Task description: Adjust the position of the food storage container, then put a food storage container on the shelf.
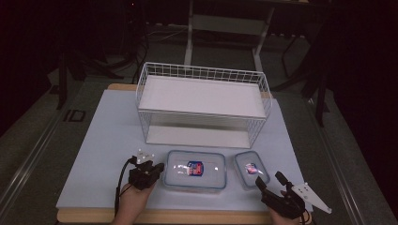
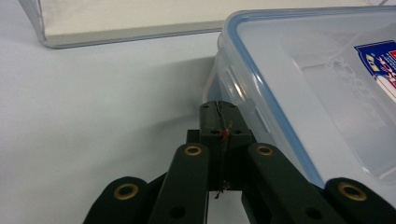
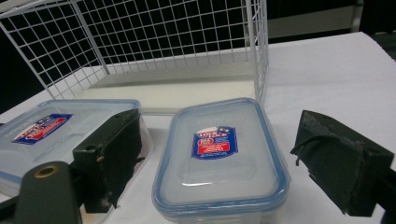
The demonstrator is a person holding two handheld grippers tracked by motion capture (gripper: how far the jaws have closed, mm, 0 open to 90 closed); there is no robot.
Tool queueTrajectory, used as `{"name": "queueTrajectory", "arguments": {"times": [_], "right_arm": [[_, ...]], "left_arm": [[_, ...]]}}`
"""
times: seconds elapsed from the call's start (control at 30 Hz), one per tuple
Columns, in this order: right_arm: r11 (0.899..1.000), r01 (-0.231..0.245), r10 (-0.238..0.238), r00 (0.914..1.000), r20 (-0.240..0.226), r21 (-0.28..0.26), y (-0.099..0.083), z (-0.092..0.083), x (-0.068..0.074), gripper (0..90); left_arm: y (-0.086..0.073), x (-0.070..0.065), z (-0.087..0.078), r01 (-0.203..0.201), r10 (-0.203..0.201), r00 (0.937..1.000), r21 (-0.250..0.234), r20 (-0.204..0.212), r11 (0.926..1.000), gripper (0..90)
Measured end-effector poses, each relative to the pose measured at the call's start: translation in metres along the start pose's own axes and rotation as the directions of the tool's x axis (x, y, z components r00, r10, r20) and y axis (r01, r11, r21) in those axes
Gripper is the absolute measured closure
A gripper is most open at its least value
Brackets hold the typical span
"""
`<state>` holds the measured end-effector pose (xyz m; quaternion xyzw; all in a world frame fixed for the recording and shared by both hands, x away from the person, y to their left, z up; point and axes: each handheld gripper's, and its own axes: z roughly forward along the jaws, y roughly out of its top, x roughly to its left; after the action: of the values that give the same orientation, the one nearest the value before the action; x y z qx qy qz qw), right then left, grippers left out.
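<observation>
A large clear container [image 1: 195,169] with a blue-rimmed lid lies near the table's front edge, and a smaller one like it [image 1: 252,168] sits to its right. My left gripper [image 1: 159,167] is shut and empty. Its tip [image 2: 219,108] rests right by the large container's [image 2: 317,88] left side wall; I cannot tell whether it touches. My right gripper [image 1: 270,179] stands open at the front right, just before the small container. In the right gripper view the small container [image 3: 215,142] lies ahead between the open jaws [image 3: 219,156], clear of the pads.
A white wire rack [image 1: 260,82] with two shelf boards stands behind the containers, its open side facing me [image 3: 163,37]. The pale mat [image 1: 108,136] has free room on the left. Dark floor and table legs lie beyond.
</observation>
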<state>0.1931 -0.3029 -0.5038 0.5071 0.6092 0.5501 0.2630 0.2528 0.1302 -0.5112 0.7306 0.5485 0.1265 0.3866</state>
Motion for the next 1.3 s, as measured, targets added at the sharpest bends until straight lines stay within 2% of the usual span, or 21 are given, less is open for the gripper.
{"name": "queueTrajectory", "arguments": {"times": [0.13, 0.17, 0.23, 0.27, 0.33, 0.37, 0.53, 0.57, 0.6, 0.63, 0.7, 0.73, 0.83, 0.87, 0.9, 0.93, 0.97, 1.0, 1.03, 1.2, 1.3], "right_arm": [[1.000, -0.011, 0.011, 0.9999, 0.003, 0.007, 0.000, 0.000, -0.001, 14.6], [1.000, -0.015, 0.015, 0.9999, 0.006, 0.011, 0.000, 0.001, -0.001, 14.6], [1.000, -0.023, 0.023, 0.9996, 0.015, 0.017, 0.000, 0.001, 0.000, 14.6], [1.000, -0.023, 0.023, 0.9996, 0.015, 0.017, 0.000, 0.001, 0.000, 14.6], [1.000, -0.015, 0.014, 0.9994, 0.032, 0.026, 0.000, 0.001, 0.002, 14.6], [0.999, -0.012, 0.010, 0.9993, 0.037, 0.038, -0.001, 0.002, 0.003, 14.5], [0.998, -0.007, 0.005, 0.9995, 0.031, 0.059, -0.002, 0.005, 0.006, 14.5], [0.998, -0.003, 0.001, 0.9996, 0.027, 0.066, -0.002, 0.006, 0.007, 14.5], [0.998, -0.003, 0.001, 0.9996, 0.027, 0.066, -0.002, 0.006, 0.007, 14.5], [0.997, -0.006, 0.004, 0.9997, 0.022, 0.078, -0.003, 0.008, 0.008, 14.5], [0.996, -0.002, 0.000, 0.9997, 0.023, 0.088, -0.004, 0.009, 0.009, 14.4], [0.996, -0.001, -0.001, 0.9997, 0.023, 0.092, -0.003, 0.009, 0.009, 14.5], [0.995, 0.009, -0.011, 0.9997, 0.023, 0.097, -0.003, 0.009, 0.011, 16.4], [0.994, -0.008, 0.008, 1.0000, 0.002, 0.107, -0.001, 0.009, 0.012, 16.4], [0.994, -0.008, 0.008, 1.0000, 0.002, 0.107, -0.001, 0.009, 0.012, 16.4], [0.994, -0.020, 0.021, 0.9998, -0.007, 0.112, 0.000, 0.009, 0.012, 16.3], [0.994, -0.020, 0.021, 0.9998, -0.007, 0.112, 0.000, 0.009, 0.012, 16.3], [0.988, -0.067, 0.071, 0.9971, -0.026, 0.140, 0.002, 0.011, 0.013, 16.3], [0.985, -0.083, 0.089, 0.9956, -0.030, 0.154, 0.003, 0.012, 0.013, 16.0], [0.973, -0.141, 0.148, 0.9886, -0.028, 0.181, 0.007, 0.016, 0.018, 14.2], [0.960, -0.186, 0.199, 0.9789, -0.045, 0.209, 0.012, 0.020, 0.022, 14.2]], "left_arm": [[-0.007, 0.011, -0.003, 0.039, -0.039, 0.9992, -0.010, 0.010, 0.9992, 77.0], [-0.010, 0.020, -0.007, 0.078, -0.078, 0.9965, -0.019, 0.032, 0.9967, 74.0], [-0.011, 0.023, -0.010, 0.087, -0.086, 0.9956, -0.025, 0.038, 0.9959, 65.3], [-0.013, 0.026, -0.012, 0.085, -0.084, 0.9957, -0.025, 0.040, 0.9961, 65.3], [-0.014, 0.031, -0.015, 0.100, -0.099, 0.9947, -0.023, 0.028, 0.9947, 49.0], [-0.016, 0.034, -0.018, 0.101, -0.100, 0.9945, -0.028, 0.031, 0.9945, 44.3], [-0.018, 0.037, -0.024, 0.104, -0.103, 0.9945, -0.057, 0.017, 0.9929, 29.3], [-0.019, 0.038, -0.026, 0.107, -0.105, 0.9941, -0.069, 0.025, 0.9919, 23.6], [-0.019, 0.038, -0.027, 0.106, -0.103, 0.9938, -0.072, 0.040, 0.9917, 23.6], [-0.020, 0.038, -0.028, 0.109, -0.106, 0.9934, -0.069, 0.042, 0.9917, 15.3], [-0.022, 0.036, -0.033, 0.111, -0.101, 0.9899, -0.101, 0.100, 0.9886, 13.1], [-0.022, 0.036, -0.034, 0.124, -0.111, 0.9861, -0.107, 0.124, 0.9865, 8.4], [-0.022, 0.034, -0.037, 0.136, -0.120, 0.9826, -0.115, 0.142, 0.9839, 5.8], [-0.022, 0.034, -0.037, 0.140, -0.123, 0.9820, -0.109, 0.143, 0.9842, 5.1], [-0.021, 0.033, -0.037, 0.144, -0.129, 0.9812, -0.098, 0.143, 0.9847, 5.1], [-0.021, 0.033, -0.037, 0.156, -0.141, 0.9773, -0.088, 0.158, 0.9838, 5.1], [-0.021, 0.033, -0.037, 0.156, -0.141, 0.9773, -0.088, 0.158, 0.9838, 5.1], [-0.020, 0.032, -0.036, 0.198, -0.189, 0.9652, -0.032, 0.181, 0.9797, 5.2], [-0.020, 0.031, -0.036, 0.208, -0.200, 0.9609, -0.021, 0.192, 0.9780, 5.4], [-0.017, 0.026, -0.036, 0.219, -0.220, 0.9569, 0.028, 0.190, 0.9754, 5.5], [-0.014, 0.023, -0.035, 0.233, -0.241, 0.9479, 0.062, 0.208, 0.9704, 5.5]]}}
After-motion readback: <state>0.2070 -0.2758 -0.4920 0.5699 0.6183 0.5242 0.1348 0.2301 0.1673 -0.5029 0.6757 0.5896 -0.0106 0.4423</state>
